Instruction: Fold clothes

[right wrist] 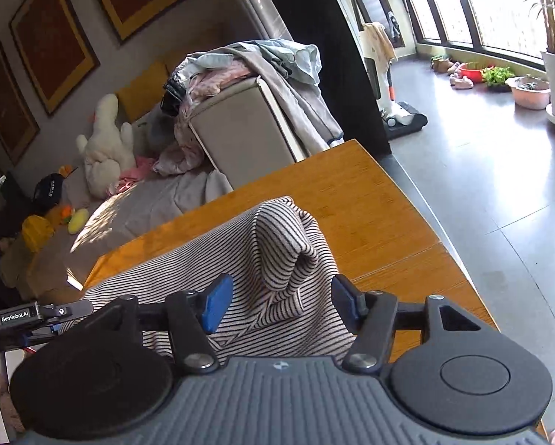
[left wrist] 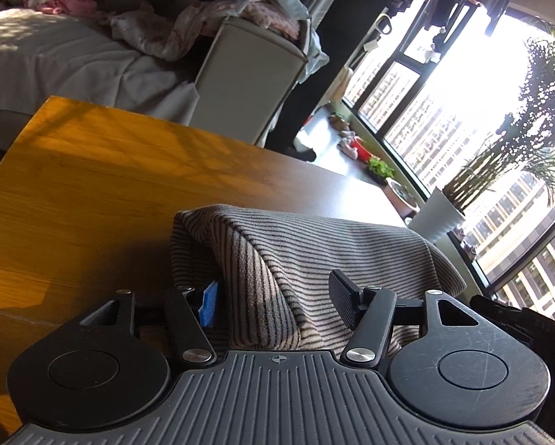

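A striped beige-and-black garment (left wrist: 314, 256) lies bunched on the wooden table (left wrist: 110, 193). In the left wrist view my left gripper (left wrist: 277, 304) is open, with a raised fold of the garment between its fingers; the blue pad (left wrist: 210, 302) sits at the cloth's edge and the other pad (left wrist: 346, 302) stands clear of the fold. In the right wrist view my right gripper (right wrist: 281, 302) is open too, straddling a standing ridge of the same garment (right wrist: 288, 252), and its blue pads (right wrist: 216, 304) are not squeezing the cloth. The body of the left gripper (right wrist: 17, 319) shows at the left edge.
Beyond the table (right wrist: 370, 215) a beige box (right wrist: 247, 129) is piled with clothes. A sofa (left wrist: 55, 59) holds a plush toy (right wrist: 105, 144) and pink items. Plant pots (right wrist: 529, 91) and a floor cleaner (right wrist: 399, 111) stand by the windows.
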`<state>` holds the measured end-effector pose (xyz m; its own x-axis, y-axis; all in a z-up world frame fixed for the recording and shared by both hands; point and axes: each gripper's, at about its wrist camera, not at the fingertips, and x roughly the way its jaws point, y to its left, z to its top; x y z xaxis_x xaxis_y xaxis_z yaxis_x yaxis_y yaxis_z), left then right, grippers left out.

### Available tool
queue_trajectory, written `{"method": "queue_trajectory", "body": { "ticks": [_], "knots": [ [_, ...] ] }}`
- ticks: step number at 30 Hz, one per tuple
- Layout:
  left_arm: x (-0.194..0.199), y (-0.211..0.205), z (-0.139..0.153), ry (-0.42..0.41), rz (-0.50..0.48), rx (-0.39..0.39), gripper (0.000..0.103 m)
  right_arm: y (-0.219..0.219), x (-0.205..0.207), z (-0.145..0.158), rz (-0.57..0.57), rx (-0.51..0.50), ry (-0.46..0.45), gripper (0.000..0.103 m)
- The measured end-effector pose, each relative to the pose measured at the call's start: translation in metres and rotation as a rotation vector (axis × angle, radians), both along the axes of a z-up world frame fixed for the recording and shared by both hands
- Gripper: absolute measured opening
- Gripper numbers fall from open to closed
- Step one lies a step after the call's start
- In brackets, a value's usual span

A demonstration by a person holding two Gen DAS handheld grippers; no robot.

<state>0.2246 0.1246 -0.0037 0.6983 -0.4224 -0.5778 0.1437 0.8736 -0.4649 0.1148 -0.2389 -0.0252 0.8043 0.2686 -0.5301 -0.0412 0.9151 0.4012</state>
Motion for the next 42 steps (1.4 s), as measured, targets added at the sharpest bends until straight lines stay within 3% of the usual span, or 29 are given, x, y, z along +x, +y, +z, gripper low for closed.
{"method": "queue_trajectory", "body": {
  "ticks": [5, 7, 9, 10, 15, 17, 20, 23, 25, 31, 34, 36, 38, 39, 42],
  "knots": [
    [0.009, -0.017, -0.010, 0.028, -0.002, 0.063, 0.063, 0.030, 0.032, -0.025, 0.045, -0.055, 0.019, 0.059],
    [0.013, -0.020, -0.014, 0.041, -0.005, 0.081, 0.049, 0.038, 0.043, -0.032, 0.049, -0.093, 0.025, 0.047],
    [0.010, -0.021, -0.005, 0.027, -0.006, 0.096, 0.035, 0.039, 0.044, -0.026, 0.059, -0.106, 0.005, 0.021],
    [0.008, -0.022, 0.000, 0.017, -0.006, 0.103, 0.030, 0.038, 0.044, -0.020, 0.067, -0.105, -0.008, 0.016],
    [-0.029, -0.031, 0.035, -0.060, -0.049, 0.121, 0.029, 0.028, 0.002, 0.027, 0.109, -0.078, -0.147, 0.015],
    [-0.051, -0.039, 0.040, -0.084, -0.079, 0.149, 0.029, 0.021, -0.018, 0.030, 0.118, -0.072, -0.158, 0.015],
    [-0.076, -0.048, 0.026, -0.063, -0.109, 0.174, 0.034, 0.008, -0.039, 0.011, 0.093, -0.059, -0.109, 0.015],
    [-0.080, -0.050, -0.002, 0.013, -0.092, 0.193, 0.038, 0.001, -0.044, -0.026, 0.052, -0.051, -0.011, 0.018],
    [-0.078, -0.044, -0.011, 0.038, -0.067, 0.177, 0.048, 0.001, -0.048, -0.038, 0.040, -0.060, -0.019, 0.021],
    [-0.082, -0.032, 0.013, -0.029, -0.026, 0.190, 0.049, 0.001, -0.047, -0.020, 0.041, -0.107, -0.037, 0.028],
    [-0.081, -0.026, 0.009, 0.005, -0.049, 0.134, 0.063, 0.000, -0.041, -0.020, 0.033, -0.067, -0.029, 0.032],
    [-0.079, -0.028, 0.000, 0.032, -0.061, 0.123, 0.060, 0.008, -0.033, -0.026, 0.040, -0.061, -0.005, 0.030],
    [-0.076, -0.030, -0.008, 0.048, -0.061, 0.127, 0.050, 0.017, -0.028, -0.029, 0.035, -0.048, -0.005, 0.026],
    [-0.074, -0.030, -0.008, 0.048, -0.051, 0.125, 0.039, 0.021, -0.025, -0.027, 0.036, -0.024, -0.014, 0.019],
    [-0.064, -0.021, 0.008, 0.013, 0.001, 0.096, 0.035, 0.017, -0.017, -0.011, 0.064, 0.146, -0.056, 0.017]
  ]
}}
